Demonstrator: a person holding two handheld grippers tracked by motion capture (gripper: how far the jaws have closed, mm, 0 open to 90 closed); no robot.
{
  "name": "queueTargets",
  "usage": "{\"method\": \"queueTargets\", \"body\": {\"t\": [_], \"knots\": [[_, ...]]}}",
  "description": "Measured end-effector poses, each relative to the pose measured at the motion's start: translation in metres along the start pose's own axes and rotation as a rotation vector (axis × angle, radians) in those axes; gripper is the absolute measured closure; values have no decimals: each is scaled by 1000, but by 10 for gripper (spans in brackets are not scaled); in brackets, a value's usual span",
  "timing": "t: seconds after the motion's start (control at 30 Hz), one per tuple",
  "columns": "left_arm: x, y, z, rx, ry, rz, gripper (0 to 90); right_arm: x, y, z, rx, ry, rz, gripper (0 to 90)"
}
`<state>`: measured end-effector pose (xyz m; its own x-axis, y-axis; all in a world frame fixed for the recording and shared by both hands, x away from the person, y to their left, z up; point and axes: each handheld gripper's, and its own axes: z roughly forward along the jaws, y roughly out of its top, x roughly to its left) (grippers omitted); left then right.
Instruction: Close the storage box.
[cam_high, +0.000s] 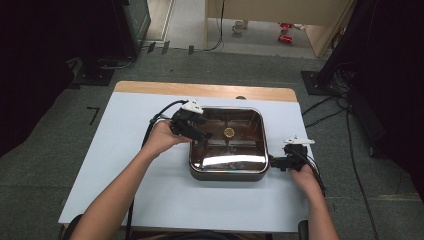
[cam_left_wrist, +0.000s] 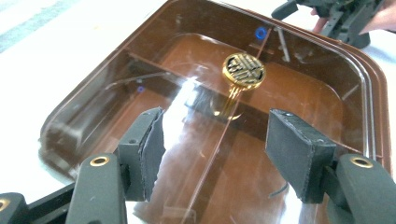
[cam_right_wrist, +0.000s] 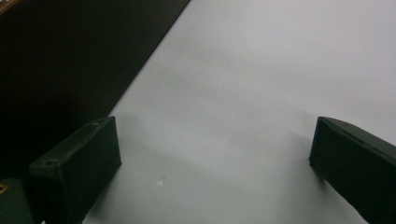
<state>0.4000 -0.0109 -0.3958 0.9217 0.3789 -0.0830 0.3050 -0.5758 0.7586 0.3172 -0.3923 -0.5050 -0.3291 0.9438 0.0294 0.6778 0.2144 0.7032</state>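
Note:
A square brown box (cam_high: 228, 173) with a clear lid stands in the middle of the white table (cam_high: 150, 192). A round gold knob (cam_high: 229, 132) sits at the lid's centre. My left gripper (cam_high: 202, 135) hovers over the lid's left side, open; in the left gripper view its two pads (cam_left_wrist: 149, 149) stand wide apart above the lid (cam_left_wrist: 201, 154), short of the gold knob (cam_left_wrist: 243, 71). My right gripper (cam_high: 274, 162) is low at the box's right front corner, open. In its own view, the right gripper (cam_right_wrist: 212, 158) has bare table between its jaws and the box's dark wall (cam_right_wrist: 56, 60) at the left.
A strip of wooden tabletop (cam_high: 200, 89) runs along the far edge. Cables trail on the grey floor at the right (cam_high: 330, 117). Black stands flank the table at both back corners. The other gripper (cam_left_wrist: 343, 16) appears beyond the box in the left gripper view.

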Motion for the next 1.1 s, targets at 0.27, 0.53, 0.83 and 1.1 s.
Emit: {"method": "queueTargets", "body": {"t": [0.27,0.53,0.83,1.1], "knots": [[2,-23,-21,-30,45,-54,372,0,0,0,-1,0,-1,13],[7,-53,-36,-76,86,-127,368,0,0,0,0,-1,0,13],[10,-78,-49,-95,135,-164,314,0,0,0,-1,-1,0,13],[9,-102,-54,-98,216,-146,276,0,0,0,-1,-1,0,13]]}}
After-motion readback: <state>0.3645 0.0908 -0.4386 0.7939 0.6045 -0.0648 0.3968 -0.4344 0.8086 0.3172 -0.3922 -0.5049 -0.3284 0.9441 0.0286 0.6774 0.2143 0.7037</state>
